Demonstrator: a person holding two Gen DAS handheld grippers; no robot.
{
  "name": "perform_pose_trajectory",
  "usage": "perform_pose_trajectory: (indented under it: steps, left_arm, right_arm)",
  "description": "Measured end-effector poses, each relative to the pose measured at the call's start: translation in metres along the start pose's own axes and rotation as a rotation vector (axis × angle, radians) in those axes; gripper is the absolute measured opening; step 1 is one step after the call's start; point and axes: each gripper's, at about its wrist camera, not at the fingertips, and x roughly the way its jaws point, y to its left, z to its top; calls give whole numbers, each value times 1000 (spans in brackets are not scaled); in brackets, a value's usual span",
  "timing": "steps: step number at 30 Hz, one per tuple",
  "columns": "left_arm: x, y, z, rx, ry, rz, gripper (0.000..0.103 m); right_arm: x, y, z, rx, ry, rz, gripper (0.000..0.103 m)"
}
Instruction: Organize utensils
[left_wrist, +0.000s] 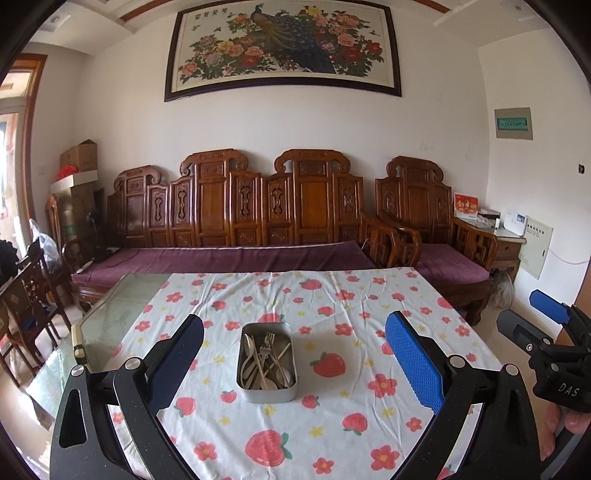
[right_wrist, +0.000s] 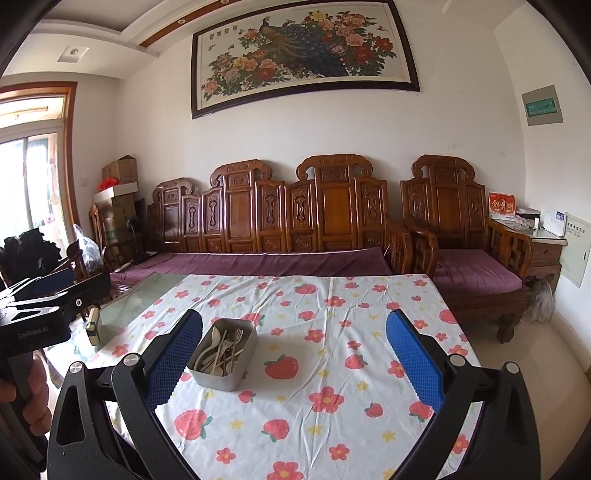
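Two grippers sit spread wide in front of me, neither touching anything, but the biggest thing I see is the carved wooden sofa (left_wrist: 236, 206) with its purple cushion along the far wall, under a framed peacock painting (left_wrist: 282, 48). Nearer, the table (left_wrist: 110, 314) shows bare glass on its left side, and a strawberry-and-flower tablecloth (left_wrist: 332, 369) covers the rest. On that cloth stands my metal tin (left_wrist: 266, 363), rectangular and open-topped, with the utensils (left_wrist: 264, 360) piled loosely inside: pale spoons, forks and thin sticks crossing one another. My left gripper (left_wrist: 293, 360) hangs over the near edge with the tin framed between its fingers. My right gripper (right_wrist: 293, 360) hangs just beside it to the right, so the tin (right_wrist: 223, 356) lies close to its left finger (right_wrist: 173, 362), apart from it.
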Motion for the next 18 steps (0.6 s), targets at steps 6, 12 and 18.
perform_pose_trajectory:
  steps: [6,12,18]
  left_arm:
    - [-1,0,1,-5,1,0,95]
    - [2,1,-2,-15,4,3,95]
    - [2,3,-2,-19,2,5,95]
  right_arm:
    - [-1,-1,0,-2,0,1,100]
    - [0,0,0,-3,0,0,100]
    - [-1,-1,0,-6,3,5,100]
